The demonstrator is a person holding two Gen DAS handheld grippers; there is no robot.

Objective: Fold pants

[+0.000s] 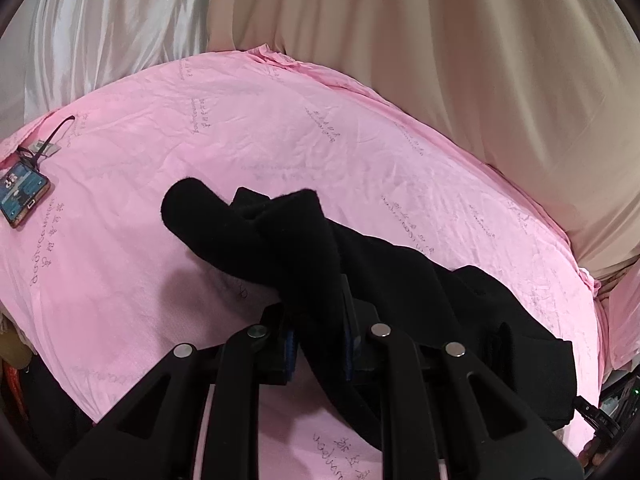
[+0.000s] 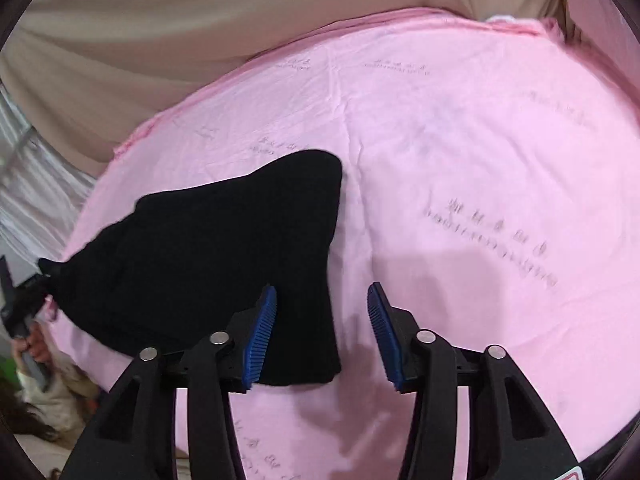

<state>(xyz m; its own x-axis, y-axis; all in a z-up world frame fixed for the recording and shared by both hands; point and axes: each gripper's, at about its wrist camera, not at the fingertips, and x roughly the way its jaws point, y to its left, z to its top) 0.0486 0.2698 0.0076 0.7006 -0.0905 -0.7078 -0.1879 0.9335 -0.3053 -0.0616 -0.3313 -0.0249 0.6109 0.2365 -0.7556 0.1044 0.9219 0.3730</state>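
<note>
Black linkage arms of the left gripper (image 1: pixel 320 344) fill the bottom of the left wrist view, and its jaws are clamped on a bunched fold of the black pants (image 1: pixel 304 248), with the cloth squeezed between the blue pads (image 1: pixel 291 354). From that grip the fabric rises ahead of the gripper in a rolled, rounded end, and the rest trails off to its right, lying on the pink cloth (image 1: pixel 248 120) that covers the counter. Far to the gripper's left, near the cloth's edge, lies a small card-like device (image 1: pixel 22 196) with a dark cord. Beige and silvery curtains (image 1: pixel 440 32) hang beyond the counter. In the right wrist view, the right gripper (image 2: pixel 322 336) stands with its jaws apart, nothing pressed between them; no earlier picture shows how they got there. Its left blue pad (image 2: pixel 260 344) overlaps the edge of the pants (image 2: pixel 224 252), while the other pad is over bare pink cloth (image 2: pixel 460 140). The pants lie flat ahead and to the left of this gripper, tapering to a gathered corner at the far left, where the other gripper (image 2: pixel 16 300) holds it, a hand (image 2: pixel 38 350) below.
</note>
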